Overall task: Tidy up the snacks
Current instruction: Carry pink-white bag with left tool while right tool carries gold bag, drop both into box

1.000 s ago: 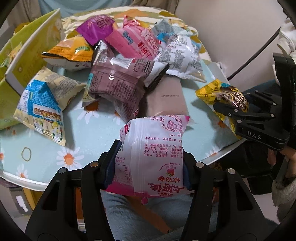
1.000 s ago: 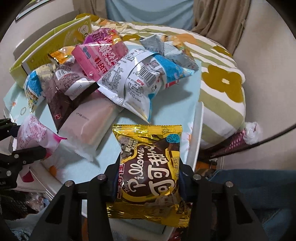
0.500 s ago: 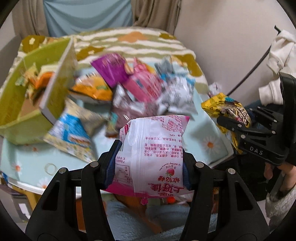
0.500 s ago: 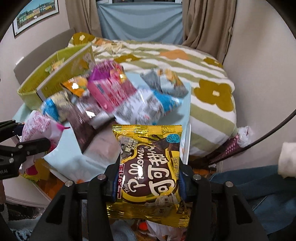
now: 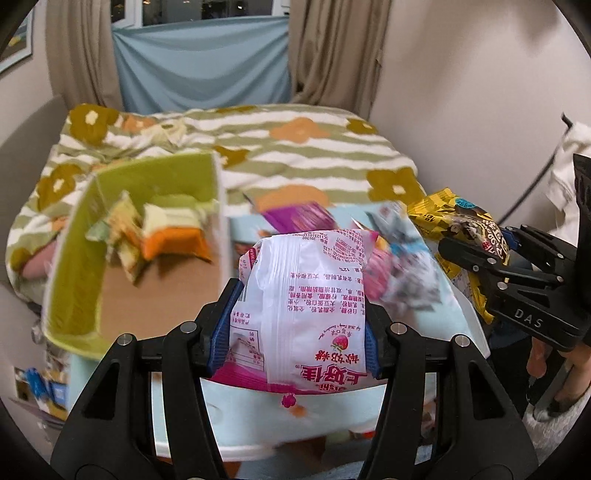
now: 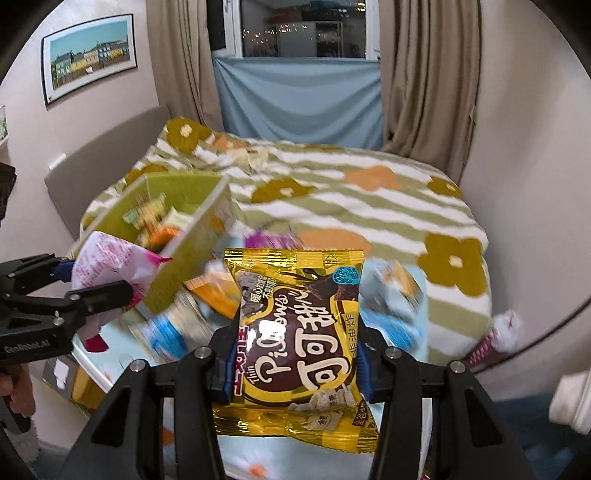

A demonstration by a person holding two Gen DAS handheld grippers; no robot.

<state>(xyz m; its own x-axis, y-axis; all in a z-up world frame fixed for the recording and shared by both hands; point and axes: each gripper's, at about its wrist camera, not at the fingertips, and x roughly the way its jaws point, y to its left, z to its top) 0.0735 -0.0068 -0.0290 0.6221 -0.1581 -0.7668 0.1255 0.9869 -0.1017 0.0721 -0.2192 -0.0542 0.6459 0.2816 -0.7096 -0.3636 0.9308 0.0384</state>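
Observation:
My left gripper [image 5: 297, 317] is shut on a white and pink strawberry snack bag [image 5: 306, 310], held up above the table's near edge. It also shows in the right wrist view [image 6: 110, 266] at the left. My right gripper [image 6: 295, 354] is shut on a yellow and brown chocolate snack bag [image 6: 299, 332], also lifted; the bag appears at the right of the left wrist view [image 5: 458, 225]. A green box [image 5: 77, 258] with several snacks inside stands on the table to the left. A blurred pile of loose snack bags [image 5: 399, 266] lies on the table beyond both grippers.
The small table [image 5: 258, 424] has a light blue daisy cloth. Behind it is a bed with a striped floral blanket [image 5: 295, 147]. A wall and a black cable [image 6: 546, 332] are on the right. Curtains and a window [image 6: 303, 33] are at the back.
Both grippers have risen and pulled back from the table with their bags still held. The view now takes in the green box's inside, the bed and the window.

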